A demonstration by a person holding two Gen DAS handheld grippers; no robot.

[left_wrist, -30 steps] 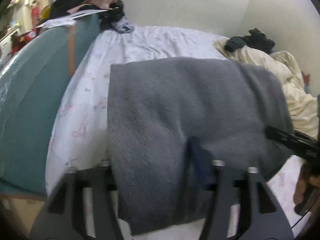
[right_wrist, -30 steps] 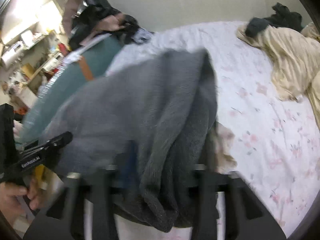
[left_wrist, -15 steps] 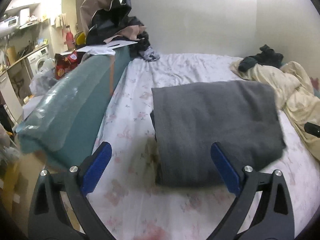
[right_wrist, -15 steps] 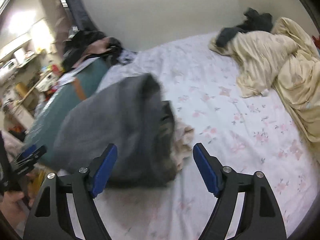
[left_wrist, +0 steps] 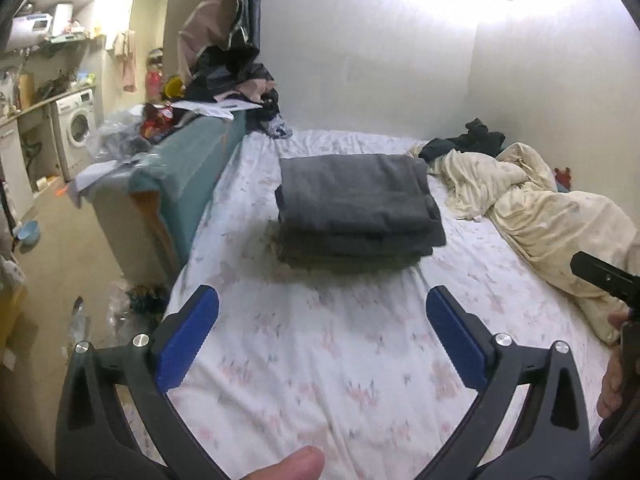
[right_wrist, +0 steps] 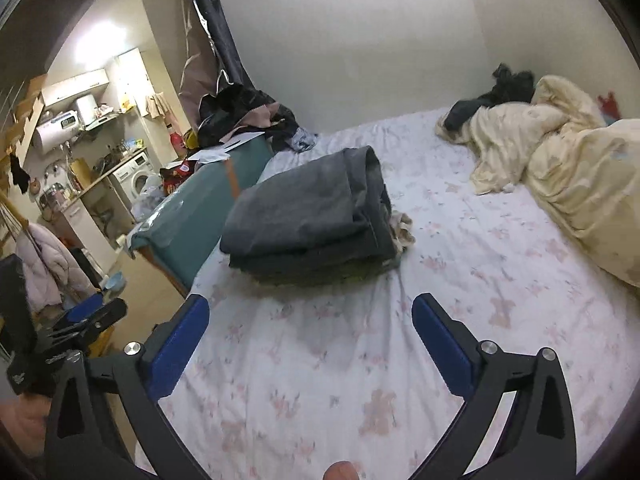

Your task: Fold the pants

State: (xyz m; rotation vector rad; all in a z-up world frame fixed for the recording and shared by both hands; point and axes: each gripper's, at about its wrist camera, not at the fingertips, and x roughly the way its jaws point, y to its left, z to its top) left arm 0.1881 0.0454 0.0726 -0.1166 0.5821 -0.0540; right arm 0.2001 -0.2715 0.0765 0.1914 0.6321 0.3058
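The dark grey pants (left_wrist: 356, 204) lie folded in a thick rectangle on the flowered bed sheet (left_wrist: 320, 360), on top of other folded cloth. The right wrist view shows the pants (right_wrist: 312, 216) with a beige piece sticking out at their right side. My left gripper (left_wrist: 322, 300) hangs well back from the pile, its jaws opening wide with nothing between them. My right gripper (right_wrist: 311, 306) is equally far back; its jaws are opening too and hold nothing. A fingertip shows at the bottom edge of each view.
A crumpled cream duvet (left_wrist: 540, 220) with dark clothes (left_wrist: 464, 142) fills the bed's right side. A teal padded board (left_wrist: 188, 168) piled with clutter lines the left edge. Beyond it are the floor and a washing machine (left_wrist: 78, 128).
Both grippers let go of the grey pants and pulled back and upward. Their jaws spread wide. The pants now rest folded on the pile, far from the fingers.
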